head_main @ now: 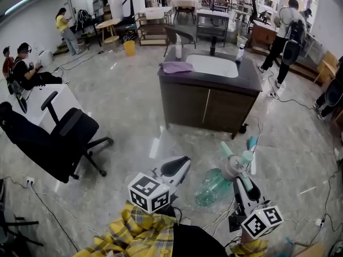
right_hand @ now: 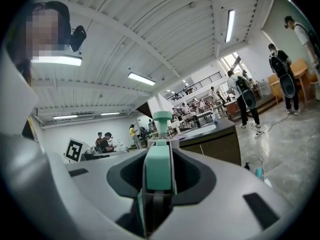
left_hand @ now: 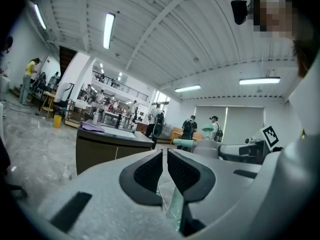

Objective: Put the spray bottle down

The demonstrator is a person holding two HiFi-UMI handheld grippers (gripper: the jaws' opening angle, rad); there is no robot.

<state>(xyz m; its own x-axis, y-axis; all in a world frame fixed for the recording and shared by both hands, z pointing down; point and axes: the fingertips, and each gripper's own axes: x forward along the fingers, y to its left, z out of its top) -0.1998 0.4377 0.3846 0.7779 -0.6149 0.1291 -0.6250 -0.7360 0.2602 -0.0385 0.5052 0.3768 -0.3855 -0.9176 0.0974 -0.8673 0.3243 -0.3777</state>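
Note:
My right gripper is shut on the mint-green head of the spray bottle, whose clear green body hangs out to the left above the floor. In the right gripper view the bottle's trigger part fills the gap between the jaws of that gripper, with its nozzle cap poking up beyond them. My left gripper hovers just left of the bottle, its dark pads nearly touching and nothing between them. From the left gripper view the bottle's head shows to the right.
Ahead stands a dark cabinet with a white sink, a purple cloth and small bottles on top. A black office chair and white desk are at the left. Cables lie on the grey floor. Several people are around the room's edges.

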